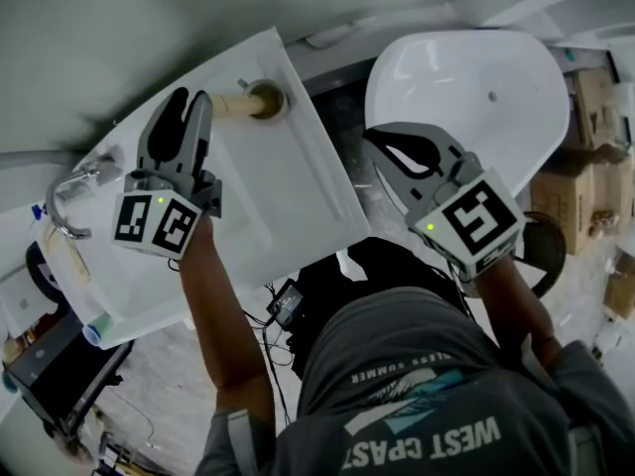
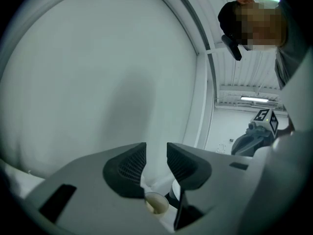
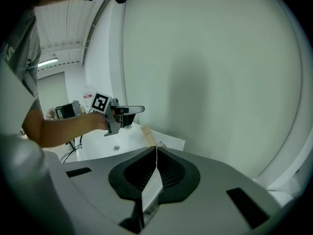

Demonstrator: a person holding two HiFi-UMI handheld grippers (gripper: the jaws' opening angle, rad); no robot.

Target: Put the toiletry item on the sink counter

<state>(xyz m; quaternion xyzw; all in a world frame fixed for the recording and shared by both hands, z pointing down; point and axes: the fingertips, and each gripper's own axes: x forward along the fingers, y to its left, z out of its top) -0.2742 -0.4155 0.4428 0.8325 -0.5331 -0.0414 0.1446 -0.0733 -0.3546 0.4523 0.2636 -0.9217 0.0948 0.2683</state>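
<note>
A beige cylindrical toiletry item [image 1: 248, 101] stands on the far edge of the white sink counter [image 1: 308, 157]. My left gripper [image 1: 190, 102] is just left of it, open, with nothing between the pads. In the left gripper view the item's round top [image 2: 156, 203] shows just below the open left gripper [image 2: 156, 153]. My right gripper [image 1: 375, 139] is shut and empty, over the gap right of the counter. The right gripper view shows the right gripper [image 3: 156, 150] with its jaws closed together, the left gripper [image 3: 132, 110] and the item [image 3: 147, 134] beyond.
A chrome faucet [image 1: 67, 194] stands at the counter's left end. A white oval fixture [image 1: 476, 87] lies to the right, with cardboard boxes [image 1: 585, 167] beyond it. Cables [image 1: 286, 303] and a black case [image 1: 50, 365] are on the floor. A pale wall fills both gripper views.
</note>
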